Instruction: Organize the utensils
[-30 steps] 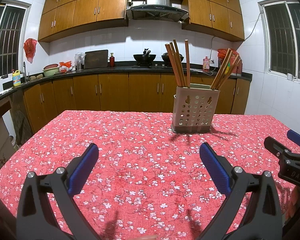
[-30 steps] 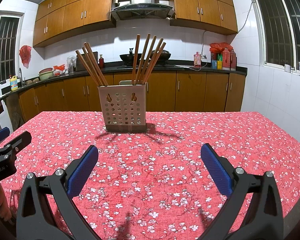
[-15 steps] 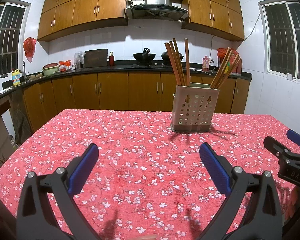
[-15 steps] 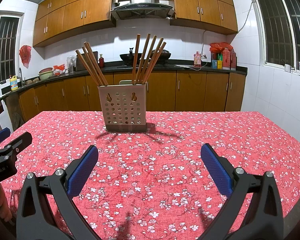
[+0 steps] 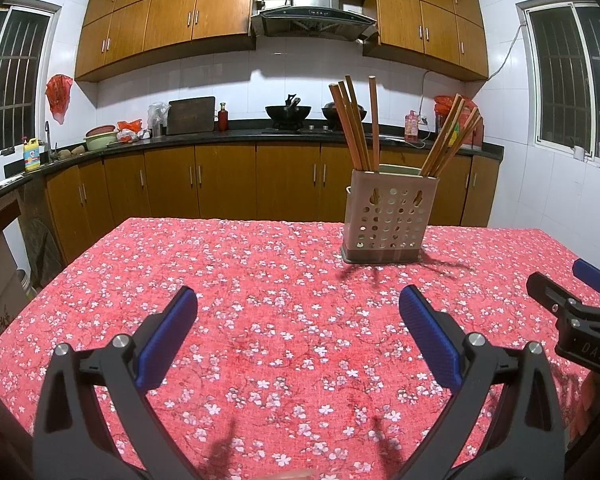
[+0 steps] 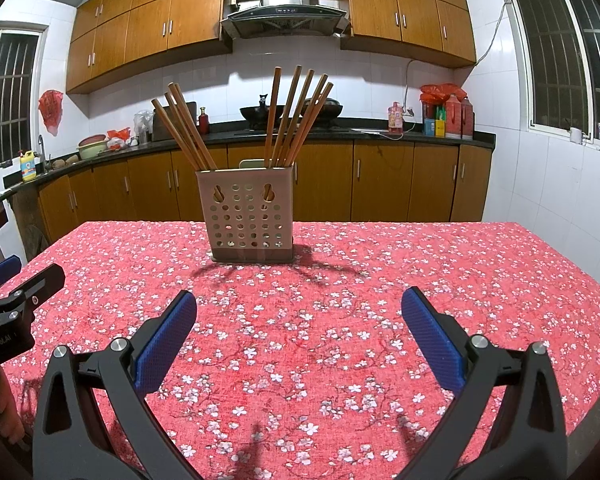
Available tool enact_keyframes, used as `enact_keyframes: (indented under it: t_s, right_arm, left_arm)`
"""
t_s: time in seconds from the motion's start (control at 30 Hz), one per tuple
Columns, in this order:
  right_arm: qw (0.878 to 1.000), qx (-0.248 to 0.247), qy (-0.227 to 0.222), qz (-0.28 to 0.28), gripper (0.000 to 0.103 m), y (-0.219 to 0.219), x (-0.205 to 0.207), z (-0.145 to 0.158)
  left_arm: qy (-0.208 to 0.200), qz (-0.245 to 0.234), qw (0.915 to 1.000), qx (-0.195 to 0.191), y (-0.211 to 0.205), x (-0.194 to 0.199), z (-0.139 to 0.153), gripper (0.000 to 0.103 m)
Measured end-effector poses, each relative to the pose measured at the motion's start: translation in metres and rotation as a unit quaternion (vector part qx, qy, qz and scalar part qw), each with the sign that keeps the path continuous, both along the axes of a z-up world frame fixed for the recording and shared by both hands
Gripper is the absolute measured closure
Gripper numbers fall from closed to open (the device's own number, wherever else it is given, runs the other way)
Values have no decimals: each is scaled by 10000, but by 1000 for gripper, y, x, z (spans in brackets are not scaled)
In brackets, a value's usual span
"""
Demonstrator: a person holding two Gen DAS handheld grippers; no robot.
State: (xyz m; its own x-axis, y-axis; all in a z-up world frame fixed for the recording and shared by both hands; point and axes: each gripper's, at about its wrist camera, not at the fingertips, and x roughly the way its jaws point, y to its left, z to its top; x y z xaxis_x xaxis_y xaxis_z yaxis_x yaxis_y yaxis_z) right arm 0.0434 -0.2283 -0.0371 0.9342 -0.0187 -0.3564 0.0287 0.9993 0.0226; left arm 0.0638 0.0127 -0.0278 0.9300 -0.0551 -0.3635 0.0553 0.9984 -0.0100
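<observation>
A beige perforated utensil holder (image 5: 389, 216) stands upright near the far edge of the table, also in the right wrist view (image 6: 251, 216). Several brown wooden chopsticks (image 5: 354, 128) stand in it in two bunches, a left bunch (image 6: 184, 128) and a right bunch (image 6: 296, 118). My left gripper (image 5: 298, 334) is open and empty, low over the cloth, well short of the holder. My right gripper (image 6: 300, 336) is open and empty, also short of the holder. Each gripper shows at the edge of the other's view.
The table carries a red floral cloth (image 5: 284, 280). Behind it runs a dark kitchen counter (image 5: 228, 132) with woks, bottles and a cutting board above brown cabinets. The right gripper's finger (image 5: 560, 300) sits at the left view's right edge.
Both grippers have drawn back slightly from the holder, which sits a touch higher and smaller in the views. Jaws stay open. Nothing was gripped or released.
</observation>
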Motion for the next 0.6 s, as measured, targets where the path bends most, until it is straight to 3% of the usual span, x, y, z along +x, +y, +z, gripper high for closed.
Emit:
enact_keyframes:
  t_s: [0.6]
  right_arm:
    - [10000, 8, 11, 4, 2, 0, 0, 0]
  left_arm:
    - [22, -13, 10000, -3, 0, 1, -2, 4]
